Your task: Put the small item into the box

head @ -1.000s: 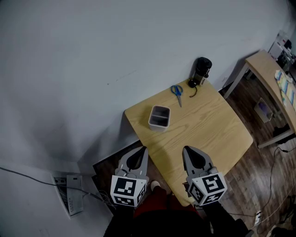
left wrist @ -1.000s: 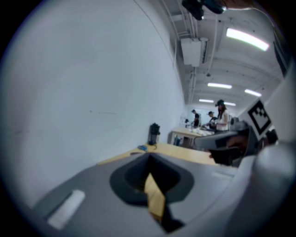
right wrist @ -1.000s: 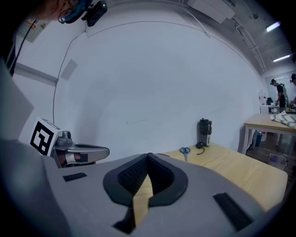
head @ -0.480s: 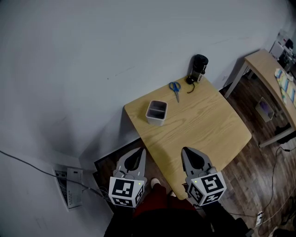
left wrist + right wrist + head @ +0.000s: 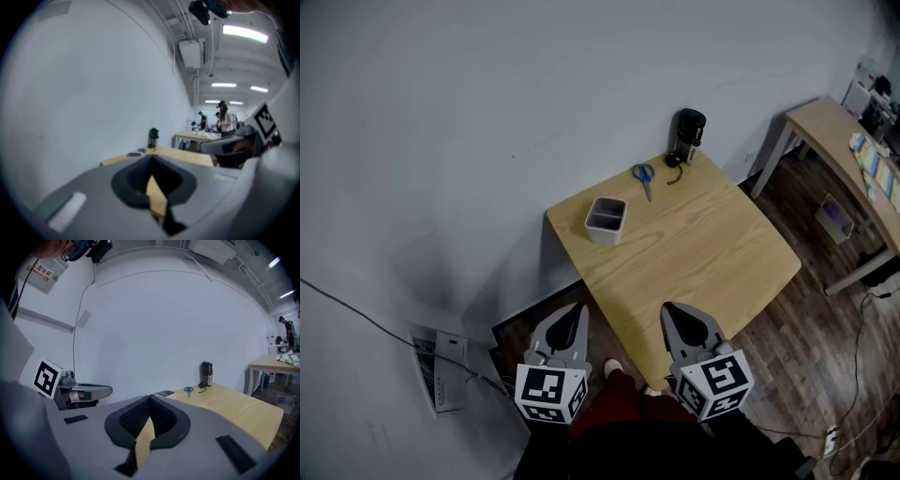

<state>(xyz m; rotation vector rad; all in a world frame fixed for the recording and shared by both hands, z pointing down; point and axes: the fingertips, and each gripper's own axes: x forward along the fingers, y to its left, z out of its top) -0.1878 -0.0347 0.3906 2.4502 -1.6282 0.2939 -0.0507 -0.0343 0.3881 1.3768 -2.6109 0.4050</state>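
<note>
Count: one square light-wood table (image 5: pixel 703 253). On it:
- one open grey box (image 5: pixel 606 218), far left
- one pair of blue-handled scissors (image 5: pixel 643 178), right of box, apart
- one black cylindrical bottle (image 5: pixel 687 134), far corner

Left gripper (image 5: pixel 572 323), right gripper (image 5: pixel 679 323): both clenched, empty, near edge. People (image 5: pixel 224 117) only in left gripper view.

Head view, counted: 2 wooden tables, i.e. the near table (image 5: pixel 694 253) and a 2nd table (image 5: pixel 830 141) at far right. On the near one are seen 1 box (image 5: pixel 606 219), 1 pr of blue scissors (image 5: pixel 643 176) and 1 black canister (image 5: pixel 687 135). 2 grippers are counted, left gripper (image 5: pixel 575 314) & right gripper (image 5: pixel 673 314), w/ 1 marker cube each. 1 white wall unit (image 5: pixel 441 370) is seen low at left. In the left gripper view approx. 3 persons (image 5: pixel 225 117) are made out in the bkgd, and at least 4 ceiling light strips (image 5: pixel 244 33).
</note>
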